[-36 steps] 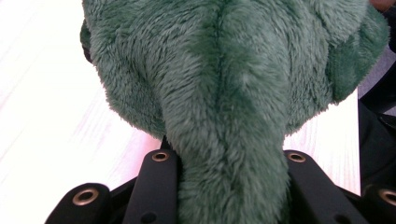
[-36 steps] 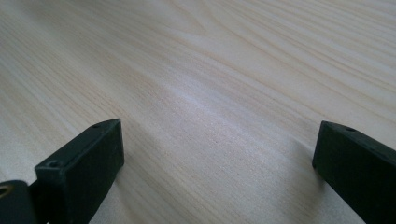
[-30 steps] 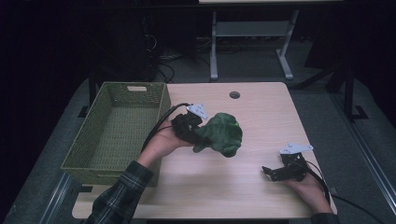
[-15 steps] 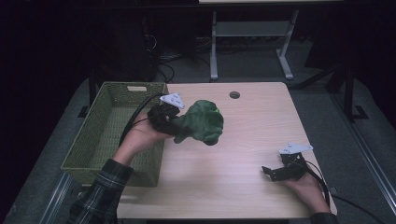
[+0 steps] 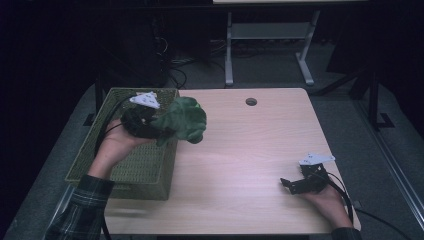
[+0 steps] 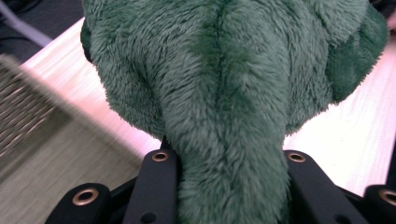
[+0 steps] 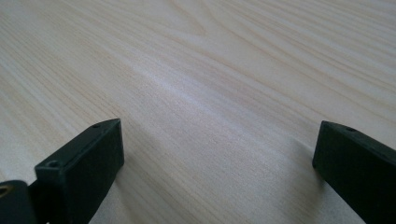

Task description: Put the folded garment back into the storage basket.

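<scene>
Over the right rim of the green woven basket [image 5: 120,165], in the high view, the left gripper [image 5: 150,125] holds a green plush toy [image 5: 182,120] in the air, above where the basket meets the wooden surface [image 5: 240,150]. The right gripper [image 5: 295,184] rests near the surface's right front corner. In the left gripper view, the jaws clamp a fold of the plush toy [image 6: 224,93], with the basket [image 6: 28,116] blurred below. In the right gripper view, the jaws stand wide apart over bare surface [image 7: 210,70], holding nothing.

Grey floor [image 5: 350,115], metal stand [image 5: 267,45] (cables beside it).
</scene>
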The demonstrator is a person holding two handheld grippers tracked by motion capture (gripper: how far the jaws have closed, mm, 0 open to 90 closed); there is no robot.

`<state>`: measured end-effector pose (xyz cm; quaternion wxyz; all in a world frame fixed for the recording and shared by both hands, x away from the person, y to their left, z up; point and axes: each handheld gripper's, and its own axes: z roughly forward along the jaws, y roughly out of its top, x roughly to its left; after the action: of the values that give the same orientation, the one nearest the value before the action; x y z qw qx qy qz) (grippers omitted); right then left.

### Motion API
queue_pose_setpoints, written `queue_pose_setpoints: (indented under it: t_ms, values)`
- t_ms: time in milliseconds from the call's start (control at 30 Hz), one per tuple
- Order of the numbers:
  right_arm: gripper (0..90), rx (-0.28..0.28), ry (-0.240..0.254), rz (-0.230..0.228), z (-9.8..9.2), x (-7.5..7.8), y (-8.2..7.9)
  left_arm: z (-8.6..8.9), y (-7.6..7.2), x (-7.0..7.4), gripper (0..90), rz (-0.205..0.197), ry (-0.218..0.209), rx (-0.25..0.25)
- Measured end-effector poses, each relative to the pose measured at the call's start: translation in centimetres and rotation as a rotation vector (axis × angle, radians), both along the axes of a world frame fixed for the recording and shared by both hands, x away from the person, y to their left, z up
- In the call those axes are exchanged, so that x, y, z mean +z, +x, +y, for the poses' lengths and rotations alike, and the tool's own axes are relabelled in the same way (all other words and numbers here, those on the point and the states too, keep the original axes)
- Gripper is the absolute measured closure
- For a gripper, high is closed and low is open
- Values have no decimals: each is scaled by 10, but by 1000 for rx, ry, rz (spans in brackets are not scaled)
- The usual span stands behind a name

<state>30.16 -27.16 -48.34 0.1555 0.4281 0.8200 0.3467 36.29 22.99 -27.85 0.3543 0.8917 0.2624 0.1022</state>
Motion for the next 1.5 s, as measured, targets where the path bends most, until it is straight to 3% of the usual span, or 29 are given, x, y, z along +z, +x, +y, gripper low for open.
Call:
queue_pose_setpoints:
  t_ms: [267, 600, 800, 1200, 1500]
  values:
    - [17, 0, 0, 0, 0, 0, 0, 43, -4, -8, 692, -6, 7, 117]
    - [18, -2, 0, 0, 0, 0, 0, 84, -2, -39, 692, 5, -6, 258]
    - [18, -3, 0, 1, 0, 0, 0, 99, 3, -65, 692, 22, 25, 318]
    - [18, -3, -2, -5, 0, 0, 0, 112, 16, -105, 678, 112, 91, 335]
    - [18, -4, -3, -8, -1, 0, 0, 117, 24, -124, 626, 187, 96, 335]
